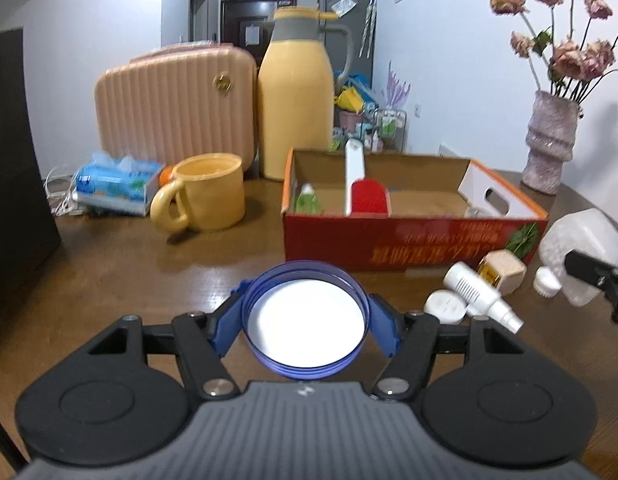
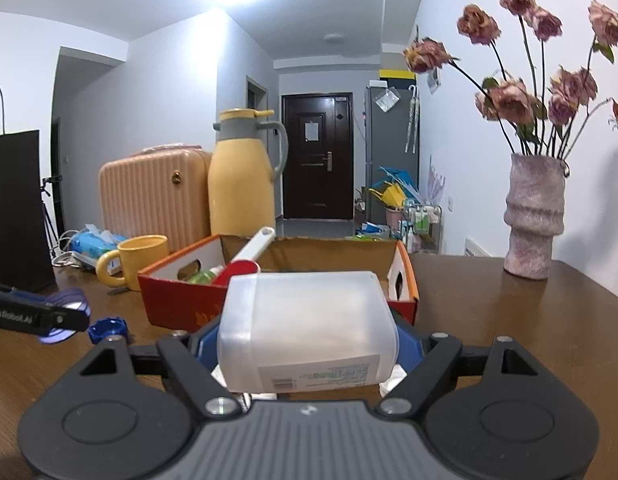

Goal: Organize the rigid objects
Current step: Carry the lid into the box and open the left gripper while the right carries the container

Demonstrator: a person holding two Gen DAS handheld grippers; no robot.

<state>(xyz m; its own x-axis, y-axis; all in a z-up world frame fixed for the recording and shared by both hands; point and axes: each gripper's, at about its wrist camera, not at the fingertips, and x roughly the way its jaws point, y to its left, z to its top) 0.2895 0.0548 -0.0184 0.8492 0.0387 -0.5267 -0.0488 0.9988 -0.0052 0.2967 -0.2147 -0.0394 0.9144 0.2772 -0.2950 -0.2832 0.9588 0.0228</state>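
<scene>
My left gripper (image 1: 307, 314) is shut on a round blue-rimmed lid (image 1: 305, 332) with a white inside, held a little above the brown table (image 1: 129, 272). My right gripper (image 2: 309, 346) is shut on a translucent white plastic jug (image 2: 305, 312) lying sideways between its blue pads. That jug (image 1: 581, 244) also shows at the right edge of the left wrist view. A red cardboard box (image 1: 413, 240) stands open behind both, holding a red-and-white scoop (image 1: 365, 196) and a green bottle (image 1: 307, 200). In the right wrist view, the left gripper (image 2: 61, 318) with the lid (image 2: 71, 298) sits at far left.
Loose on the table: a white spray bottle (image 1: 481, 292), a white cap (image 1: 445, 306), a beige jar (image 1: 505, 272), a small white cap (image 1: 547, 282), a blue cap (image 2: 108, 328). Behind stand a yellow mug (image 1: 213, 192), yellow flask (image 1: 297, 108), pink case (image 1: 173, 104), tissue pack (image 1: 113, 184) and vase (image 1: 549, 144).
</scene>
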